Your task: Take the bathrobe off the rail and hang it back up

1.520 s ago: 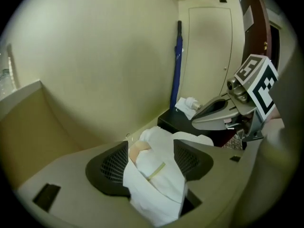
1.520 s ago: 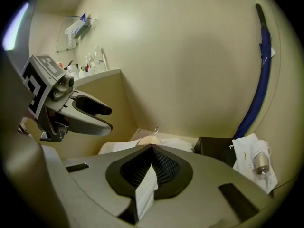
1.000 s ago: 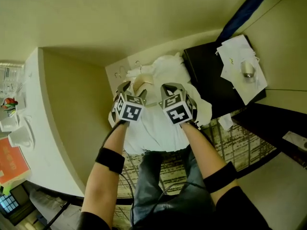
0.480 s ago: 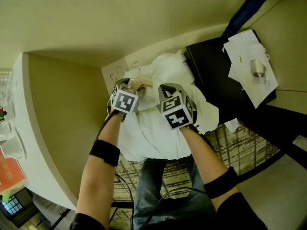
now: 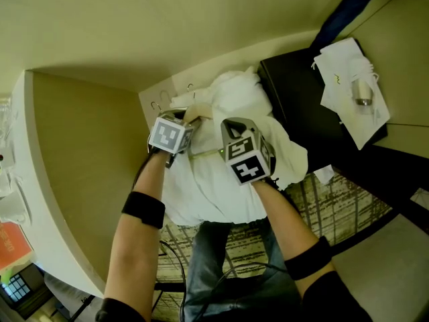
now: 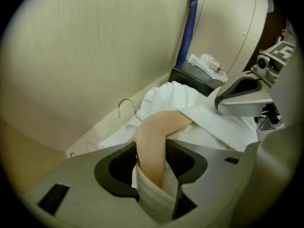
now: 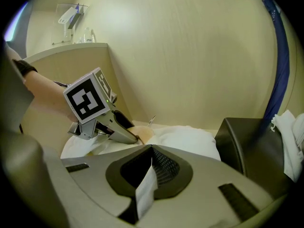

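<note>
bunching white against the beige wall (image 5: 167, 39), the bathrobe (image 5: 218, 180) is draped over its wooden hanger (image 6: 154, 137), just beside a dark cabinet (image 5: 301, 92). the hanger's metal hook (image 6: 126, 107) sticks out free of the cloth. the left gripper (image 6: 153, 170) has just been closing its jaws, which now pinch the hanger's shoulder along with a fold of collar. the right gripper (image 7: 146, 186) is pressed together on a thin strip of the robe's cloth.
</note>
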### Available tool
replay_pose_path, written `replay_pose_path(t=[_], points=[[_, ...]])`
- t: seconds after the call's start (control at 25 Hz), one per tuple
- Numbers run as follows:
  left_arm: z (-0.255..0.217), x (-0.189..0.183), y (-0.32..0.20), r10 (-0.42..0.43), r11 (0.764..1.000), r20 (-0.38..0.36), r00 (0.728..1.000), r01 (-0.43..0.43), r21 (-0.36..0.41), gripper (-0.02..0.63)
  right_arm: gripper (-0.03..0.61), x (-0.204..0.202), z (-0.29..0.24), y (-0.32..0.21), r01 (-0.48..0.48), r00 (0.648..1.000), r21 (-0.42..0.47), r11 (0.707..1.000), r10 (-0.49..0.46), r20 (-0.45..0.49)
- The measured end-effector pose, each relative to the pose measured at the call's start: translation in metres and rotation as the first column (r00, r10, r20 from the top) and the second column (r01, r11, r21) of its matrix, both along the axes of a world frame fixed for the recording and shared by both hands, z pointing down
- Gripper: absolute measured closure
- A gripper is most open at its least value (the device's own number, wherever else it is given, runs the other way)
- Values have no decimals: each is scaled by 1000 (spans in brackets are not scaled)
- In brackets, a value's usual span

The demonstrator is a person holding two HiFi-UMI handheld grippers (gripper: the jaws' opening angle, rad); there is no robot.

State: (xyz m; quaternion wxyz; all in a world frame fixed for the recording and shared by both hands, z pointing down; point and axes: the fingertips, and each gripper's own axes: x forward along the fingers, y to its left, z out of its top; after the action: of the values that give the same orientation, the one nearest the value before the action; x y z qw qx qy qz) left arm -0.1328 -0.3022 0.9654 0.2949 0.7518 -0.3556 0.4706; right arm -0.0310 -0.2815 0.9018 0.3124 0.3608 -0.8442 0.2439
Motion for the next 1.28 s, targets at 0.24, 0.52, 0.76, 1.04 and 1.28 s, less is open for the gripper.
replay_pose_path(t=[0.24, 0.52, 0.76, 1.04, 1.28], points=[[-19, 11, 0, -43, 995, -9, 999, 43, 94, 422, 557, 2, 2, 6, -5, 1000, -4, 1000, 5, -9], [-73, 5, 7, -117, 950, 65, 991, 92, 297, 435, 557, 9, -32, 18, -18, 1000, 29, 999, 18, -13], [-163, 3, 29, -179, 830, 105, 978, 93, 550, 437, 557, 23, -109, 27, -69, 998, 126, 990, 67, 13], [-262, 4, 91, -230, 702, 78, 970, 110, 703, 439, 557, 22, -228, 51, -34, 999, 315, 948, 34, 3], [-353, 10, 116, -214, 598, 67, 975, 76, 797, 439, 557, 18, -316, 68, 4, 1000, 448, 894, 10, -29]])
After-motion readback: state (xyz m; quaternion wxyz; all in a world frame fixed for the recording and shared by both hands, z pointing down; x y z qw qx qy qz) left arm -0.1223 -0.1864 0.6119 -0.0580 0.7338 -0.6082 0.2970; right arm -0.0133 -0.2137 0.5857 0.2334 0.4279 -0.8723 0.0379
